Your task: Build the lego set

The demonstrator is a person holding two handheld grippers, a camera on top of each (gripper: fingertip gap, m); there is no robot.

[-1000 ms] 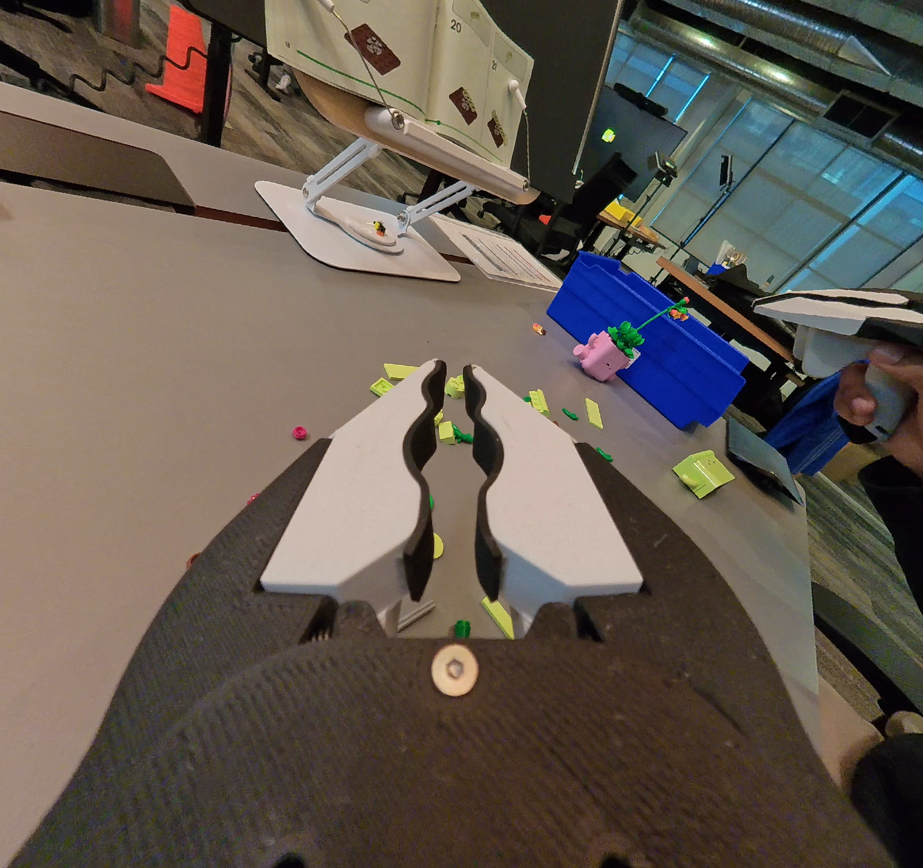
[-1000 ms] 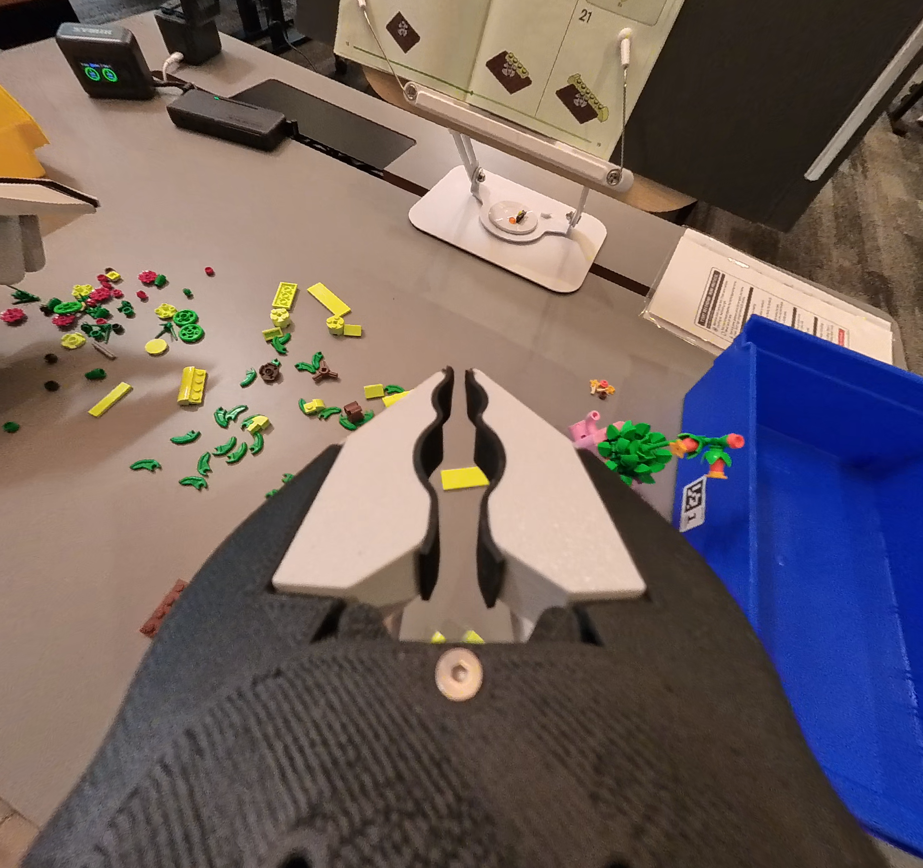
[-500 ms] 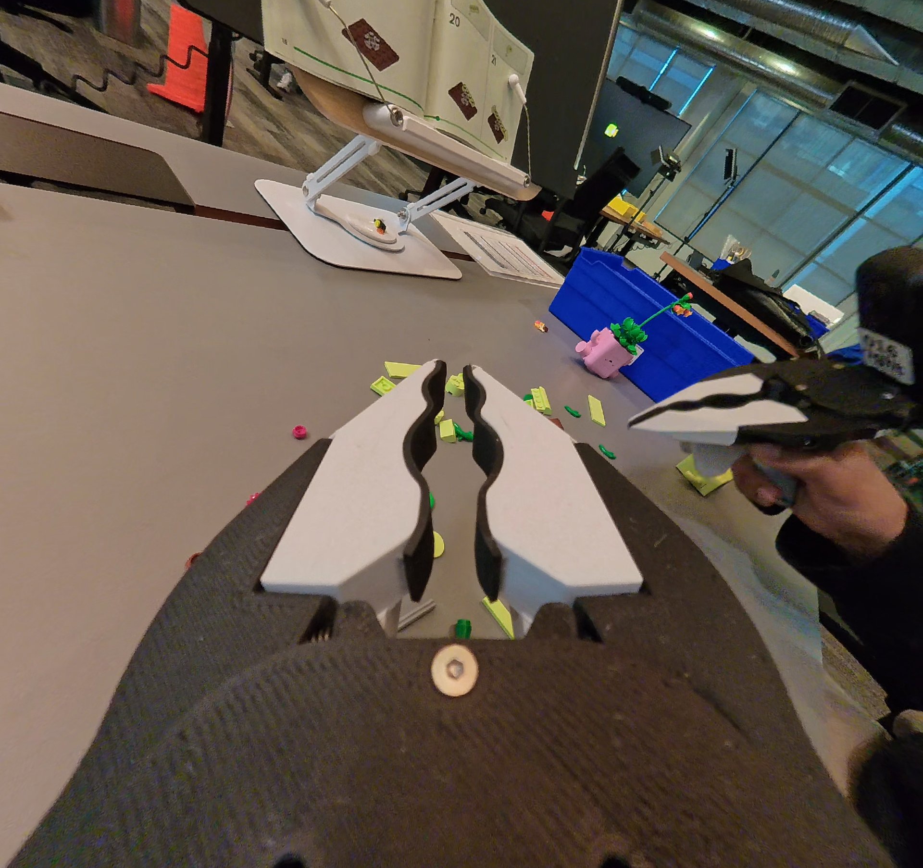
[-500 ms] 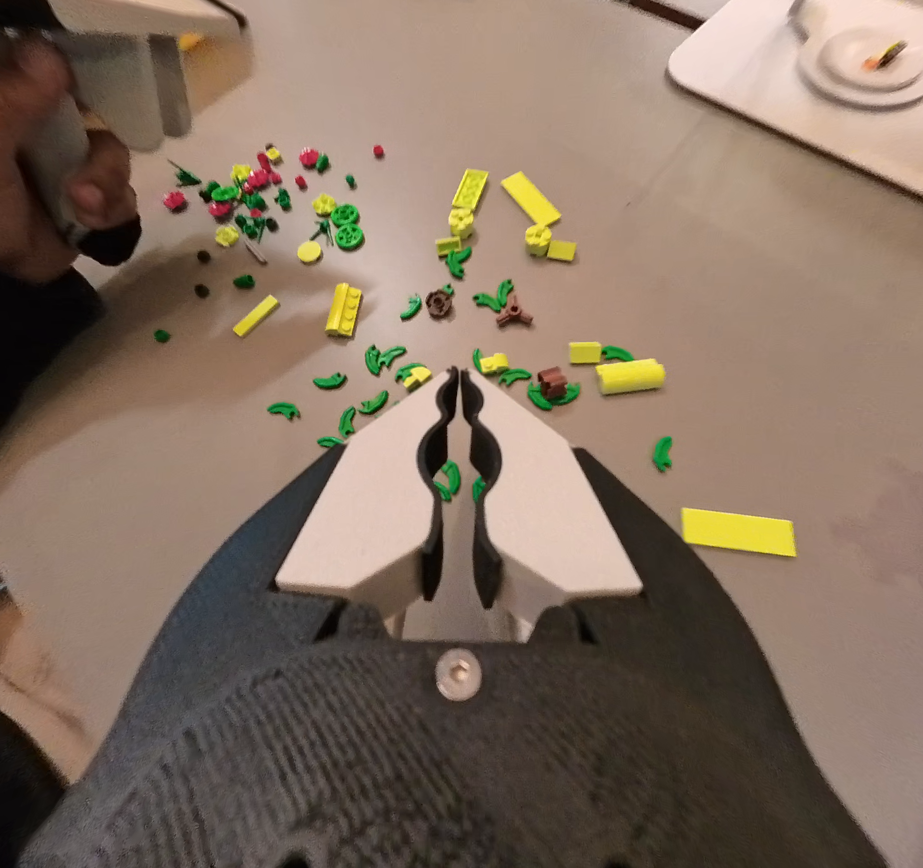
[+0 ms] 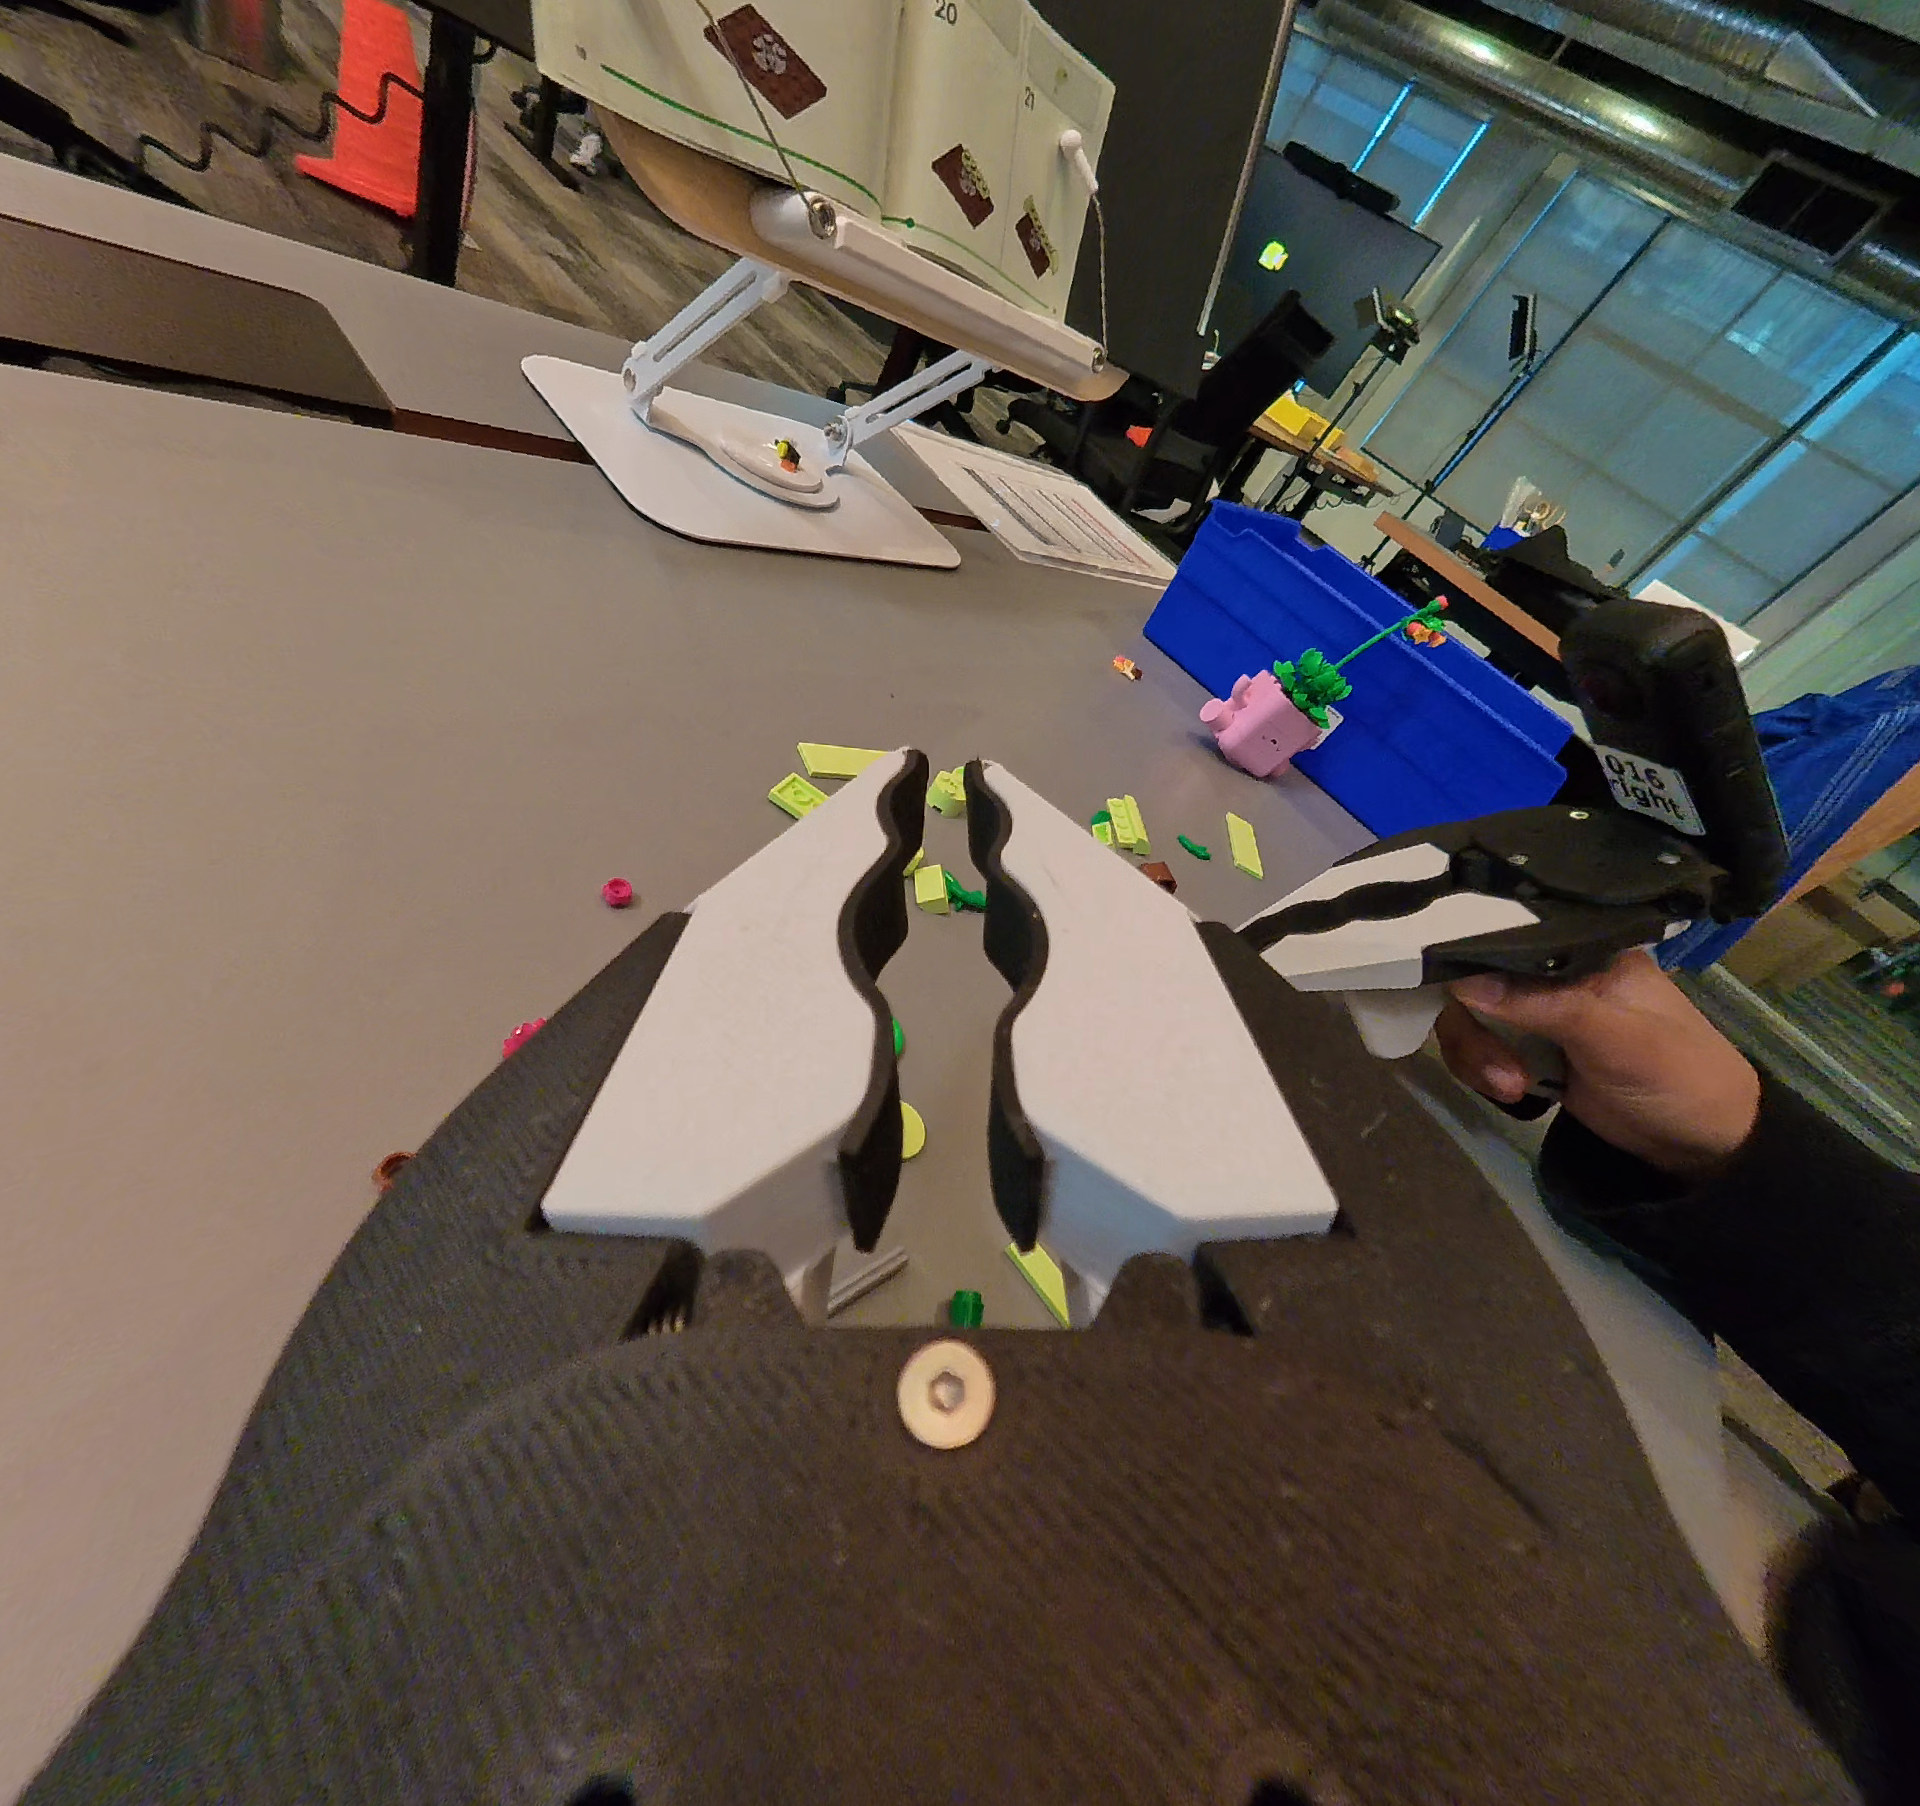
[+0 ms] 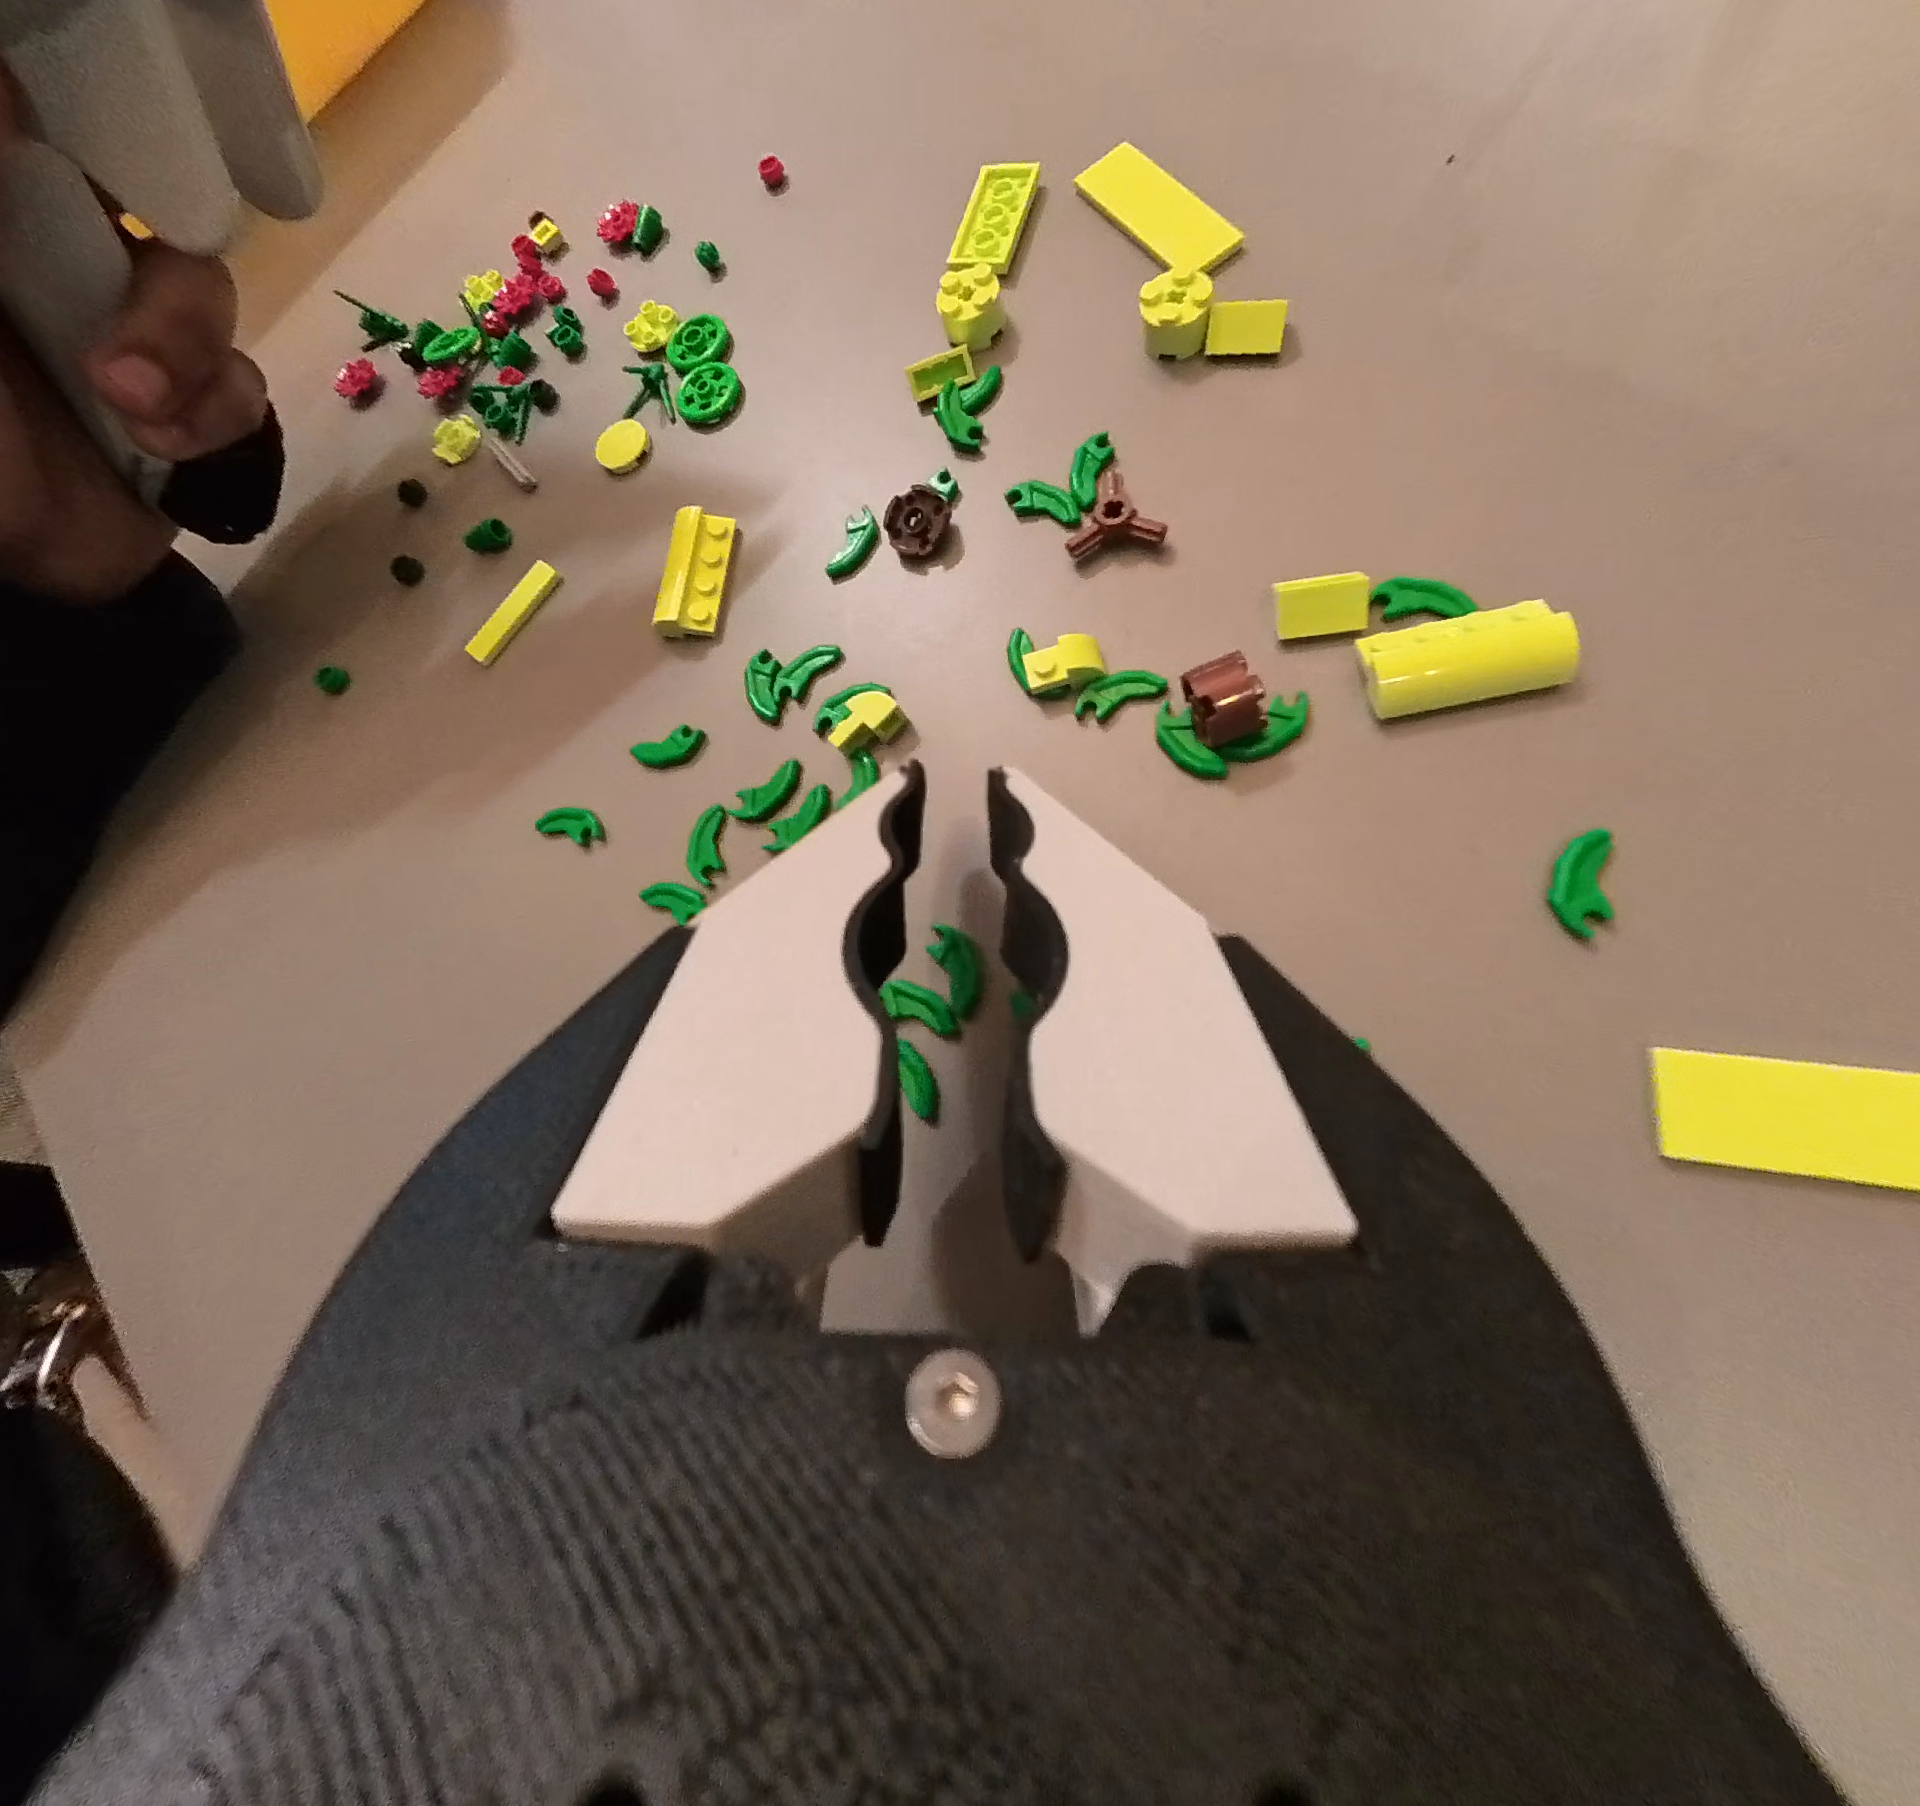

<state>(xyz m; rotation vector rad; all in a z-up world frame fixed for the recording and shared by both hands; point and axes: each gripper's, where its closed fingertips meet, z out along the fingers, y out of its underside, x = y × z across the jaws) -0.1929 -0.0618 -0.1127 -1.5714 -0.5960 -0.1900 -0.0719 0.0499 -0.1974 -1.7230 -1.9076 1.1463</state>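
The loose lego pieces (image 6: 904,530) are lying scattered over the grey table (image 6: 1558,94), and your right gripper (image 6: 954,780) is pointing down at them from above. Its jaws are standing a narrow gap apart with nothing between them; several green leaf pieces (image 6: 925,1003) are lying on the table under that gap. Just beyond the fingertips a small yellow curved piece (image 6: 868,717) is resting among more leaves. Farther out from the tips, a brown round piece (image 6: 916,522) and a brown three-armed piece (image 6: 1114,530) are sitting near each other, with a yellow rounded brick (image 6: 1467,657) off to the right of them and a long yellow flat tile (image 6: 1787,1117) near the right edge. A cluster of red flower and green bits (image 6: 520,322) is lying to the left, close to the hand (image 6: 156,374) gripping your other tool.

Your left gripper (image 5: 943,769) is hovering low over the table, its jaws also slightly parted and empty. Beyond its tips, the pink pot with a green plant (image 5: 1273,722) is standing just beside the blue bin (image 5: 1382,676). Behind those, the instruction booklet (image 5: 831,42) is propped on a white stand (image 5: 748,478). The right gripper (image 5: 1273,930) is showing at the right of this view, held by your hand (image 5: 1600,1070).
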